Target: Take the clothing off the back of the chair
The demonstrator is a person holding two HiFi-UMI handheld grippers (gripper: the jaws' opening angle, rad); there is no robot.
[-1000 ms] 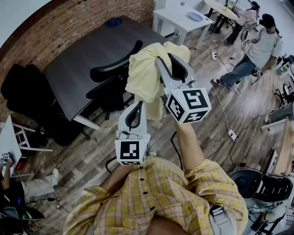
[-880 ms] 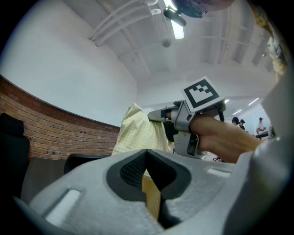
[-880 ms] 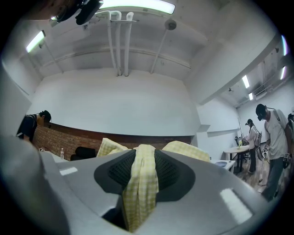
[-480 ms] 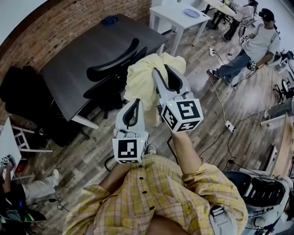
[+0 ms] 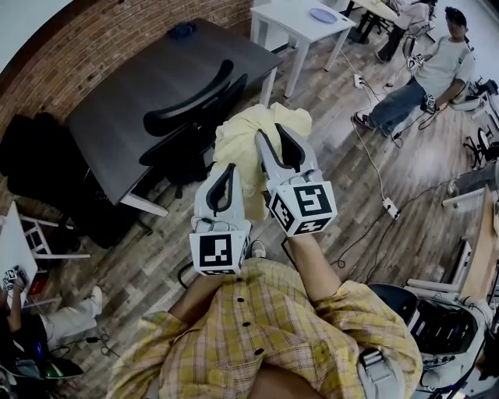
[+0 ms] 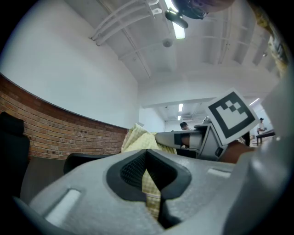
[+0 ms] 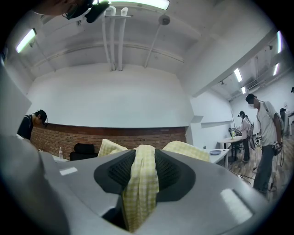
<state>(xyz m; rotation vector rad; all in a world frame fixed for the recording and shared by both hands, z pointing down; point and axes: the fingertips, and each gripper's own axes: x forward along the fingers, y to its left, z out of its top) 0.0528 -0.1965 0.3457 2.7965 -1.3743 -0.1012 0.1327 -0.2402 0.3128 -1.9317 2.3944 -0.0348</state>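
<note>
A pale yellow checked garment (image 5: 243,140) hangs in the air between both grippers, clear of the black office chair (image 5: 189,100) that stands at the dark table (image 5: 117,109). My left gripper (image 5: 225,178) is shut on a lower fold of the garment, which shows as a strip of checked cloth (image 6: 152,186) pinched in the left gripper (image 6: 148,158). My right gripper (image 5: 277,142) is shut on an upper bunch, and a band of cloth (image 7: 143,183) runs down between the pads of the right gripper (image 7: 144,153). The chair's back looks bare.
A white table (image 5: 300,22) stands at the back right. A seated person (image 5: 427,76) is at the far right, with a power strip (image 5: 387,207) and cables on the wood floor. Black bags (image 5: 39,160) lie at the left. Another chair (image 5: 437,331) is at the lower right.
My right gripper has come down and back toward the body with the garment in it. The garment hangs lower and nearer. The left gripper has hardly moved.
</note>
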